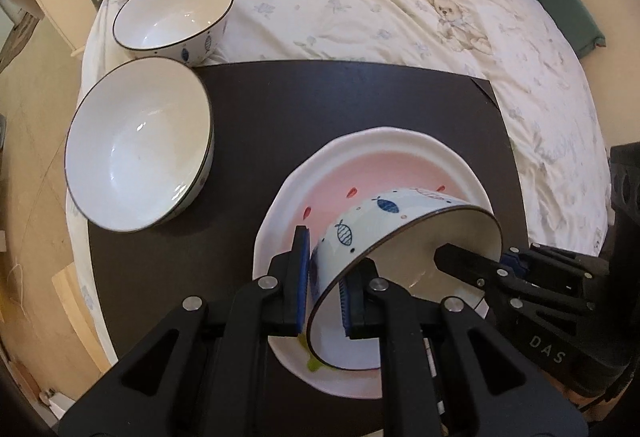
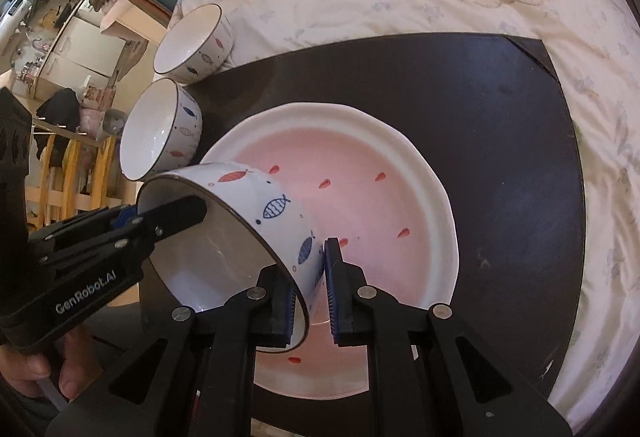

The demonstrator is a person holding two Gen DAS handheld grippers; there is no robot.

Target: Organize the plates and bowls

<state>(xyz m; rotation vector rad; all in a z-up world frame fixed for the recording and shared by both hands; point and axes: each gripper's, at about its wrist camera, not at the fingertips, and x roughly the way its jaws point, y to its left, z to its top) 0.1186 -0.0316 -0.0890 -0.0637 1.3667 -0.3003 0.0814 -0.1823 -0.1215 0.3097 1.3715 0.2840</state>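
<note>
Both the left gripper (image 1: 325, 283) and right gripper (image 2: 310, 287) are clamped on the tilted white fish-patterned ceramic bowl (image 1: 376, 227), above the pink scalloped plate (image 2: 360, 173); next, I think, lower it gently.

The pink plate (image 2: 400, 197) has bare dark board (image 2: 500, 157) open beyond it and on its right. On its left two upright bowls, the nearer bowl (image 1: 138, 145) and farther bowl (image 1: 174, 17), block passage. The tilted fish bowl (image 2: 256, 221) covers the plate's near-left part.
</note>
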